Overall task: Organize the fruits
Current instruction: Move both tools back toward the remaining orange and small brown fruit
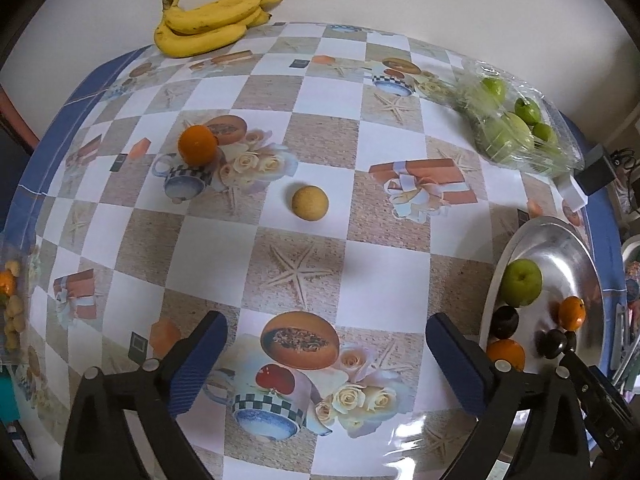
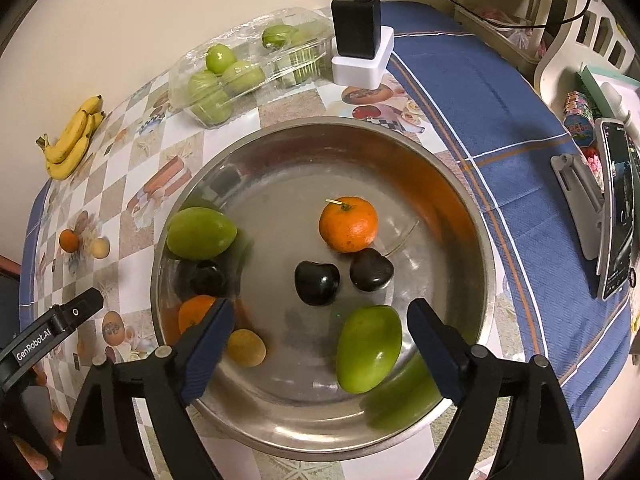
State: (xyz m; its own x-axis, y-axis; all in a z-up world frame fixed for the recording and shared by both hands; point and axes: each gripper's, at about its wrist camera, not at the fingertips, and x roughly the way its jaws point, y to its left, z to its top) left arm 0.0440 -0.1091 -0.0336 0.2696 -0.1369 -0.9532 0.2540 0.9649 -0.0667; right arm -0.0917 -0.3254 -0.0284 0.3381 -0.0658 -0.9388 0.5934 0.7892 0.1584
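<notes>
A steel bowl (image 2: 460,216) holds two green fruits (image 2: 368,350), two oranges (image 2: 348,224), three dark plums (image 2: 317,283) and a small yellow fruit (image 2: 246,347). My right gripper (image 2: 320,338) is open and empty above the bowl, beside the near green fruit. My left gripper (image 1: 326,350) is open and empty above the tablecloth. A small yellow fruit (image 1: 310,203) and an orange (image 1: 198,146) lie on the table ahead of it. The bowl (image 1: 560,240) is at its right.
A bunch of bananas (image 1: 208,24) lies at the table's far edge. A clear plastic box of green fruits (image 2: 240,76) stands behind the bowl, next to a black charger on a white block (image 2: 360,40). A phone on a stand (image 2: 612,208) is at the right.
</notes>
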